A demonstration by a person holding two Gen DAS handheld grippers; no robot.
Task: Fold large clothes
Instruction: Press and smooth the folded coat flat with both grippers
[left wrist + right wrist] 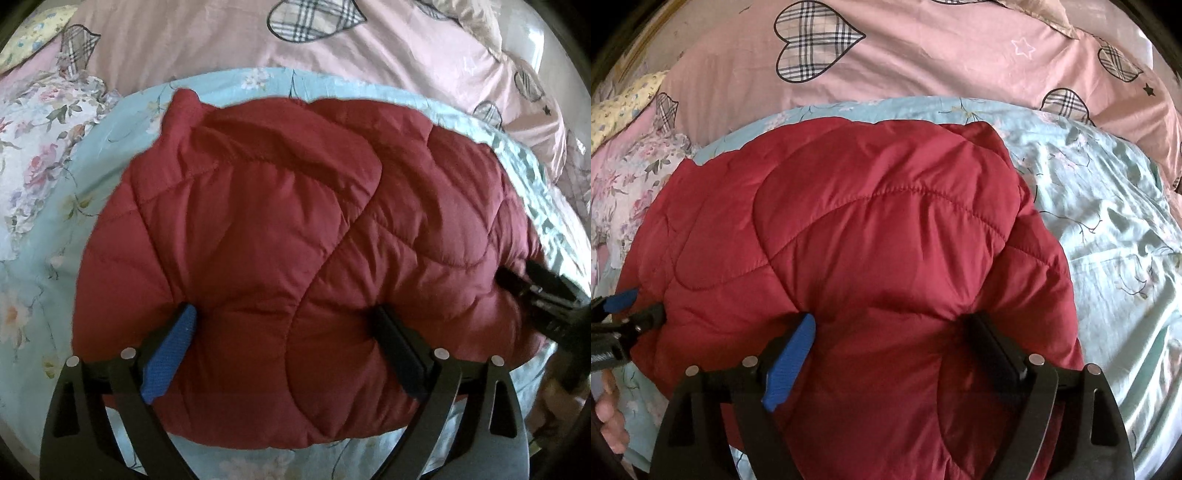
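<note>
The quilted jacket (295, 229) is deep red. Under it lies a pale aqua sheet (1108, 229) printed with small flowers. Beyond the jacket, a pink duvet (923, 66) carries plaid hearts outlined in black. Left of the jacket, a white floral cloth (37, 147) shows pink roses.

No readable text or labels anywhere

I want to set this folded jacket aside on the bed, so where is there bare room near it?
The widest free patch is the light blue floral sheet right of the red quilted jacket, bordered behind by the pink heart-print duvet. A narrower blue strip shows left of the jacket, hemmed in by the rumpled floral bedding. The near edge is crowded: both grippers have their jaws on the jacket.
</note>
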